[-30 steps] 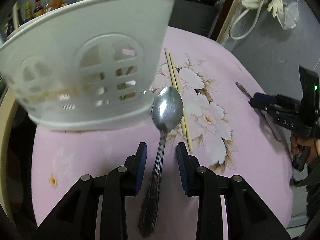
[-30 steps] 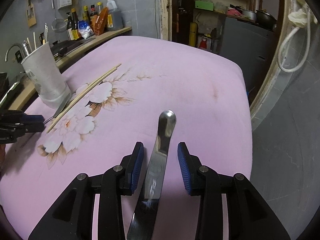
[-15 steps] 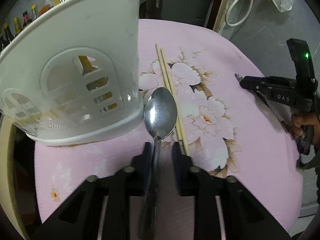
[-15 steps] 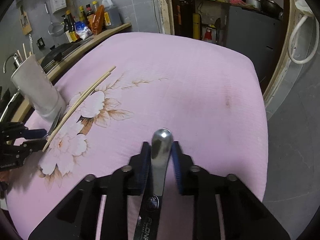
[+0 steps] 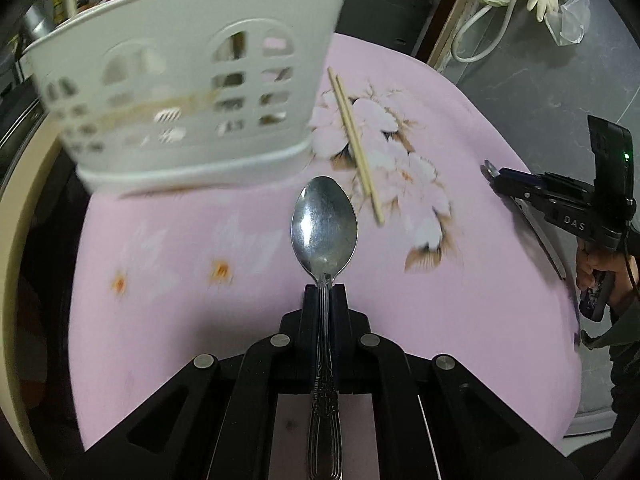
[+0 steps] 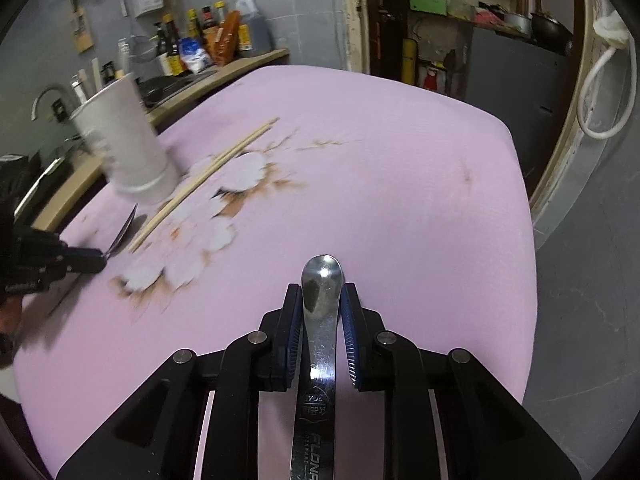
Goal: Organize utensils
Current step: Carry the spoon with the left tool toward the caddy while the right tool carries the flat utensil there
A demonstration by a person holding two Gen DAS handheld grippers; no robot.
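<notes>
My left gripper [image 5: 324,292] is shut on the neck of a steel spoon [image 5: 324,228], bowl pointing forward, held above the pink cloth. The white slotted utensil holder [image 5: 192,92] stands just ahead and to the left. Two wooden chopsticks [image 5: 354,144] lie on the cloth to the right of the holder. My right gripper [image 6: 320,300] is shut on the handle of a steel knife [image 6: 320,312] near the table's right side. In the right wrist view the holder [image 6: 128,144], the chopsticks [image 6: 208,172] and the left gripper [image 6: 100,258] with the spoon show at the left.
A pink flowered cloth [image 5: 440,280] covers the round table. A counter with bottles [image 6: 208,40] and a tap stands behind the holder. A dark cabinet [image 6: 516,68] and a white hose [image 6: 600,92] are past the far edge. The right gripper shows in the left wrist view [image 5: 490,170].
Both grippers closed: the left on the spoon, the right on the knife handle. The left has lifted the spoon and drawn it back from the holder.
</notes>
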